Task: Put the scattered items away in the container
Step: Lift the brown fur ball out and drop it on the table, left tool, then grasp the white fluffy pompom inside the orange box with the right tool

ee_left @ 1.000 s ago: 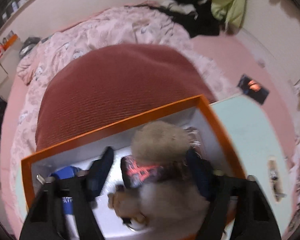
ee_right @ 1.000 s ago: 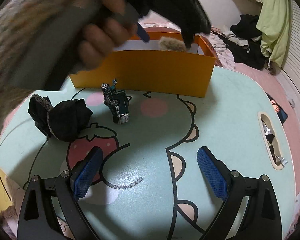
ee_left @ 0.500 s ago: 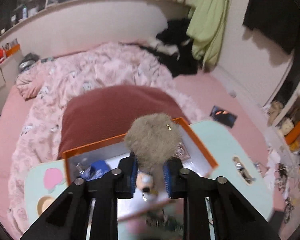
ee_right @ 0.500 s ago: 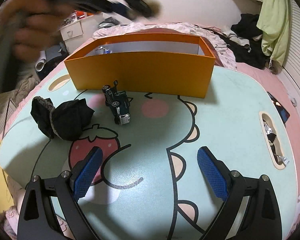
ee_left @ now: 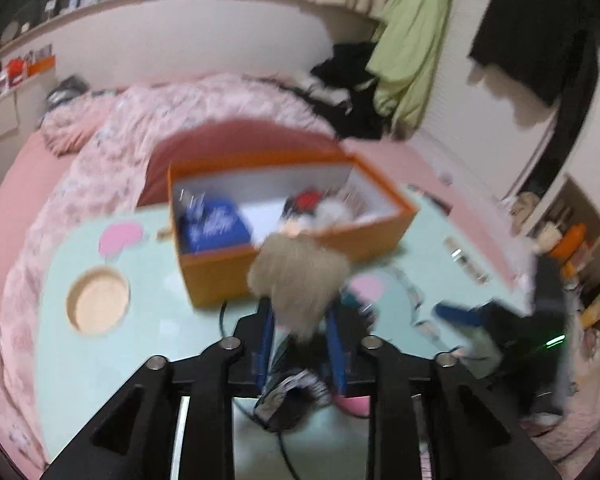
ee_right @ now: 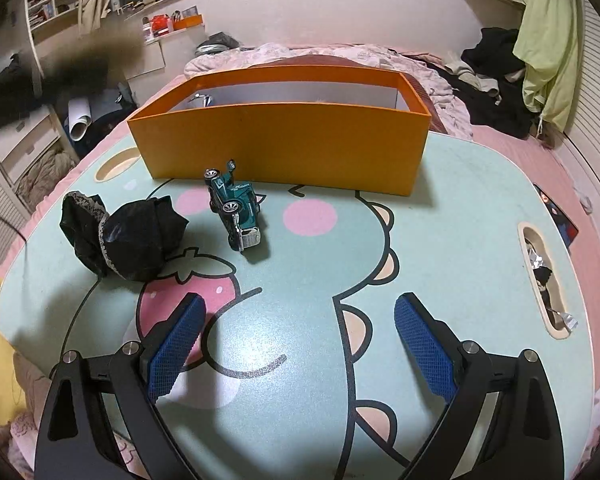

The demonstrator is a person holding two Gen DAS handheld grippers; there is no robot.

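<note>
My left gripper [ee_left: 300,320] is shut on a furry beige plush toy [ee_left: 298,276], held in the air on the near side of the orange box [ee_left: 220,270]; the view is blurred. The box holds a blue item [ee_left: 214,226] and a red-and-white item [ee_left: 312,204]. In the right wrist view the orange box [ee_right: 284,142] stands at the table's far side. A green toy car [ee_right: 236,208] lies on its side in front of it. A black fabric bundle [ee_right: 120,236] lies to the left. My right gripper [ee_right: 300,340] is open and empty above the table.
The low table [ee_right: 440,220] has a cartoon print, a round cup hole [ee_left: 98,300] and a slot [ee_right: 544,276] with foil scraps. A pink bed [ee_left: 180,108] lies behind the box. Clothes [ee_right: 500,76] are heaped at the back right.
My left gripper has closed on the plush toy and pulled back from above the box, away from it. The right gripper has not moved.
</note>
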